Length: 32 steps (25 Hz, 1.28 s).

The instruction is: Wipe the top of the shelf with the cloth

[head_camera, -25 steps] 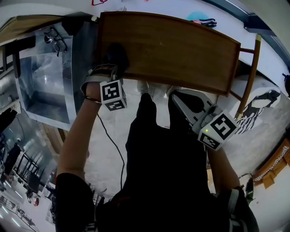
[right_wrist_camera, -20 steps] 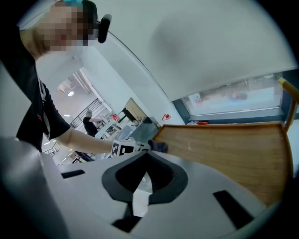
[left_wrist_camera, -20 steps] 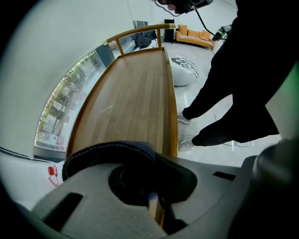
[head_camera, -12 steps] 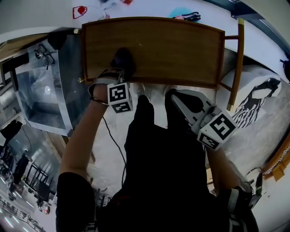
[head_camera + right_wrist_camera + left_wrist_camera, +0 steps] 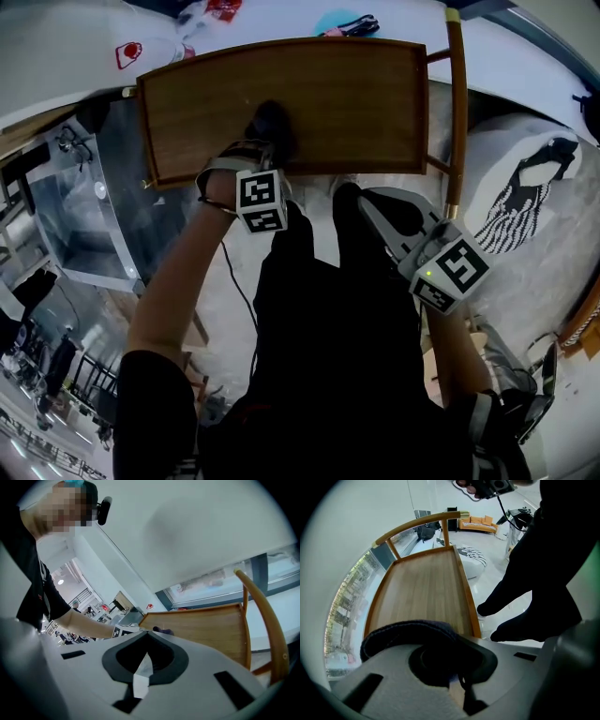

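Two grippers are in view; only one is working.

**Head view.** The left gripper holds a dark cloth down on the wooden shelf, close to its near edge. One second ago the cloth sat near the shelf's left end; it now lies about halfway along the near edge. This indicates a wiping stroke running rightward. The right half of the top and the far strip probably remain to be covered. The right gripper hangs clear of the shelf, in front of the person's dark clothing, and its pose has barely changed.

**Left gripper view.** The jaws are closed onto the cloth, which bulges out ahead of them and rests on the shelf. This view alone shows the grip itself. It also shows the bare wood ahead, with a raised lip along both long edges and a curved rail at the far end.

**Right gripper view.** The jaws of the right gripper are together with nothing between them, a detail the head view does not resolve. Beyond them, the cloth shows side-on, flat against the shelf.
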Each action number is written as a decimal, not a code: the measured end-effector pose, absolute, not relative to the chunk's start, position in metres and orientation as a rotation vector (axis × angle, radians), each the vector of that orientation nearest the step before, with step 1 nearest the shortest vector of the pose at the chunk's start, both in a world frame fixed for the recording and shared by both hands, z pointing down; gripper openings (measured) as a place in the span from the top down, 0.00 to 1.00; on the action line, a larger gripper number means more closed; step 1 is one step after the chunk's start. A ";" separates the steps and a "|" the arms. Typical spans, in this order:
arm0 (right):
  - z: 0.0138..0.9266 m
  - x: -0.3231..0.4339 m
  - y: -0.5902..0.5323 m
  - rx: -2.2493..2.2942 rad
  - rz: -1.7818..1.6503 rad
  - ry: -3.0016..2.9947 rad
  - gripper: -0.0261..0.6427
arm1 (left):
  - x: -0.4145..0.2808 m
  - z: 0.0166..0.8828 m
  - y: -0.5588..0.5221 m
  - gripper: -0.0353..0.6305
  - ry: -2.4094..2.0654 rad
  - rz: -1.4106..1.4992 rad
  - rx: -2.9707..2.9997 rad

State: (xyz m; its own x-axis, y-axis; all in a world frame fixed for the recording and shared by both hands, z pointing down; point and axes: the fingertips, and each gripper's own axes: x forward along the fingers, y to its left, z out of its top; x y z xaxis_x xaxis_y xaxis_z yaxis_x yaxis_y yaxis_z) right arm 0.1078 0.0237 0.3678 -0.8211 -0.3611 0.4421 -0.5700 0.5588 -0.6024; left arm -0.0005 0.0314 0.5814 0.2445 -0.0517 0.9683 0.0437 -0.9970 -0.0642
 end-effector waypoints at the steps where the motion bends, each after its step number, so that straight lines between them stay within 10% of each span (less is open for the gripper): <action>1: 0.367 0.115 0.023 0.789 1.123 -2.526 0.96 | 0.010 0.581 0.031 0.89 -0.013 -1.876 -2.416; 32: 0.366 0.248 0.021 1.115 1.176 -2.479 0.96 | 0.237 0.573 0.026 0.89 -0.363 -1.621 -2.507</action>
